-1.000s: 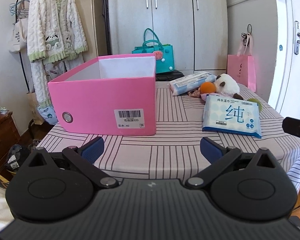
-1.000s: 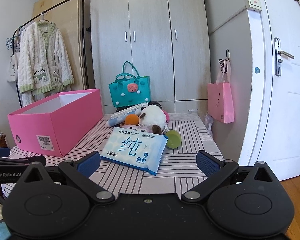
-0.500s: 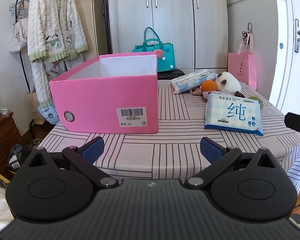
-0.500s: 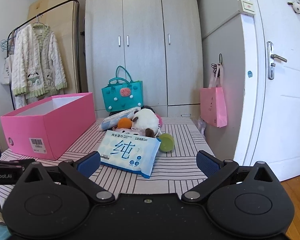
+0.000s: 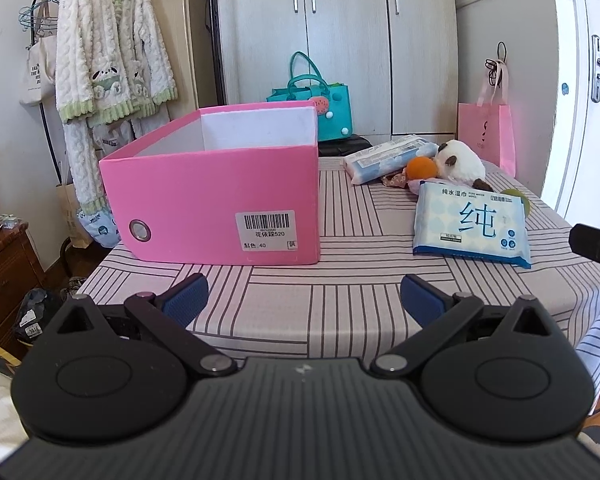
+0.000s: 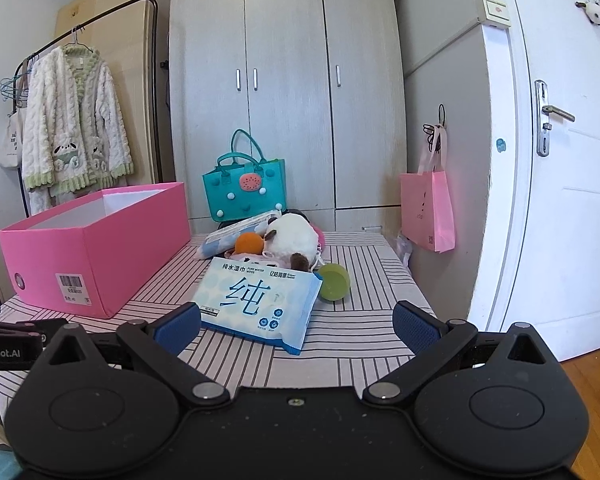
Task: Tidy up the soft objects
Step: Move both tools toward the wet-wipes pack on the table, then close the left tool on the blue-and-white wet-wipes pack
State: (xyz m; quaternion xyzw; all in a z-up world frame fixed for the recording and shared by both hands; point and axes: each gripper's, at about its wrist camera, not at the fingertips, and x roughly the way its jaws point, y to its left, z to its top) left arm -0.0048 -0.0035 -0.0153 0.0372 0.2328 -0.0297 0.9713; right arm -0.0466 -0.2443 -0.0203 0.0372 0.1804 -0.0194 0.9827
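Both jaws are held wide, nothing gripped: left hand-held gripper [image 5: 304, 294], right hand-held gripper [image 6: 296, 322]. Pink box [image 5: 220, 200] sits open on striped bench [image 5: 340, 292]. Wipes pack [image 6: 256, 304], plush toy [image 6: 294, 240], orange ball [image 6: 249, 243], green ball [image 6: 334, 282] are clustered beside it.

Bright, even daylight fills both views; focus is sharp throughout, shadows are soft, and fisheye distortion bends the edges.
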